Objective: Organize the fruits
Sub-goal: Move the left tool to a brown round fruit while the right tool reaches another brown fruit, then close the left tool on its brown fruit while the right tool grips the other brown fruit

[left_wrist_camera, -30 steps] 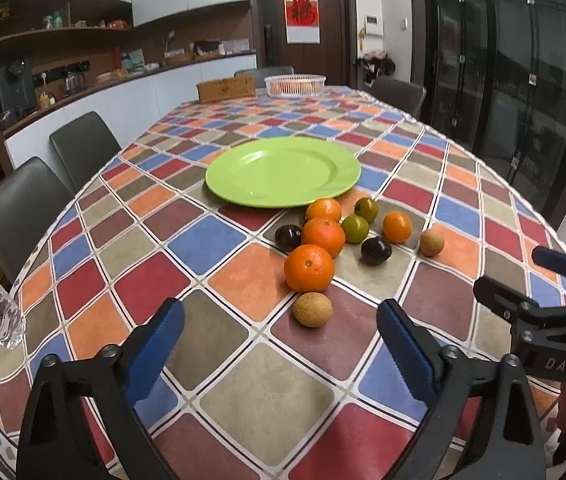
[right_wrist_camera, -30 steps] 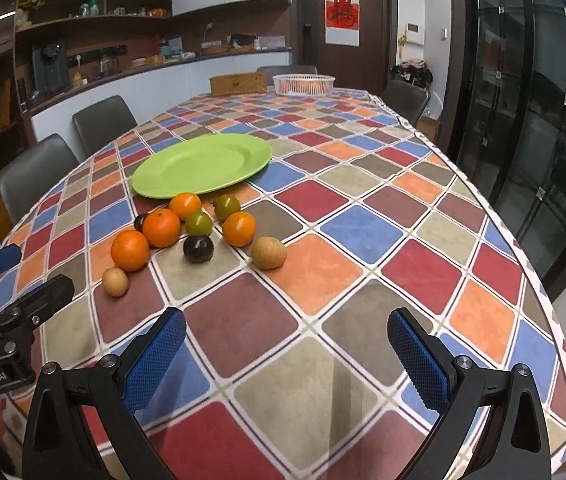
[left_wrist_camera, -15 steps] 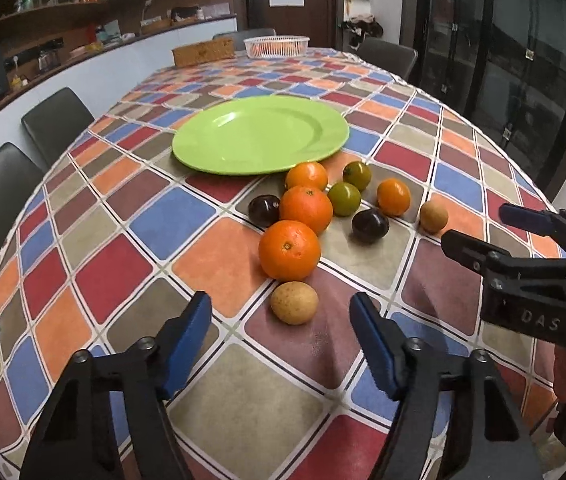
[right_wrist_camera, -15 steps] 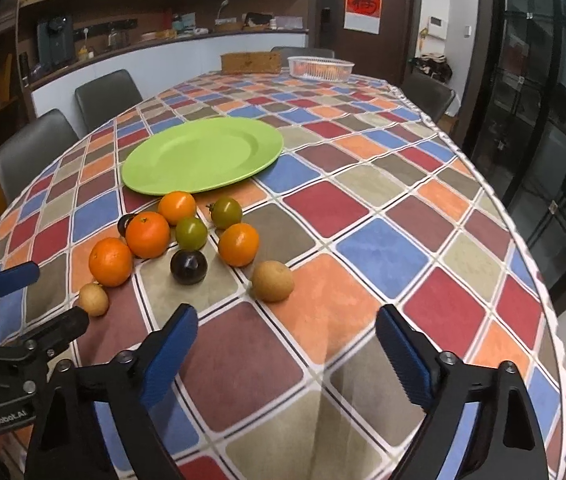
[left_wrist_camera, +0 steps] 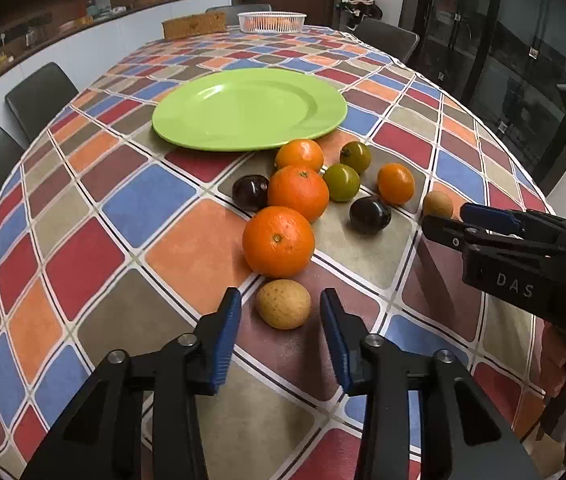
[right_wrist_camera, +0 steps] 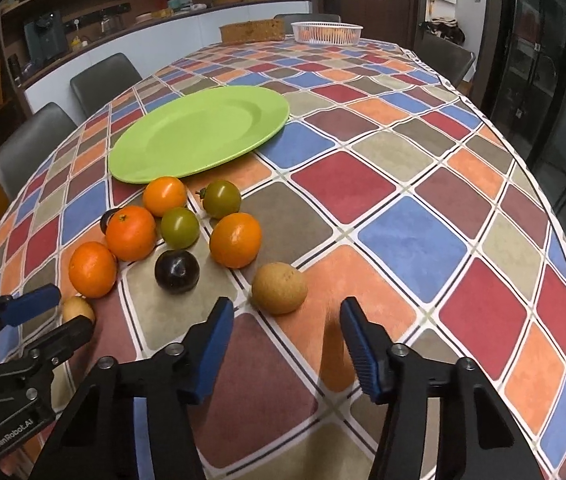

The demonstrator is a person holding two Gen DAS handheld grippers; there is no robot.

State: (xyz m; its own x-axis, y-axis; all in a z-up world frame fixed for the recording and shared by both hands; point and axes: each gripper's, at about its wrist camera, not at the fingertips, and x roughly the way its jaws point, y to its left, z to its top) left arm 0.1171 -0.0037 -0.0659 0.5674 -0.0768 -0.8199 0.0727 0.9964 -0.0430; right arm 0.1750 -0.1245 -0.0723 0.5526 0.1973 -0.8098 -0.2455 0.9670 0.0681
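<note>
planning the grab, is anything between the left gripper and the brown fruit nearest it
No. In the left wrist view only bare tablecloth separates the left gripper from the brown fruit; its jaws, just closing, flank the fruit untouched.

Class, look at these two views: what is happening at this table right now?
A person holds a gripper in each hand over a pile of fruit beside an empty green plate. The left gripper has its jaws either side of a small brown fruit, and the right gripper is lined up on another brown fruit. Both pairs of jaws have just been closing, but neither touches its fruit yet. No fruit is on the plate.
</note>
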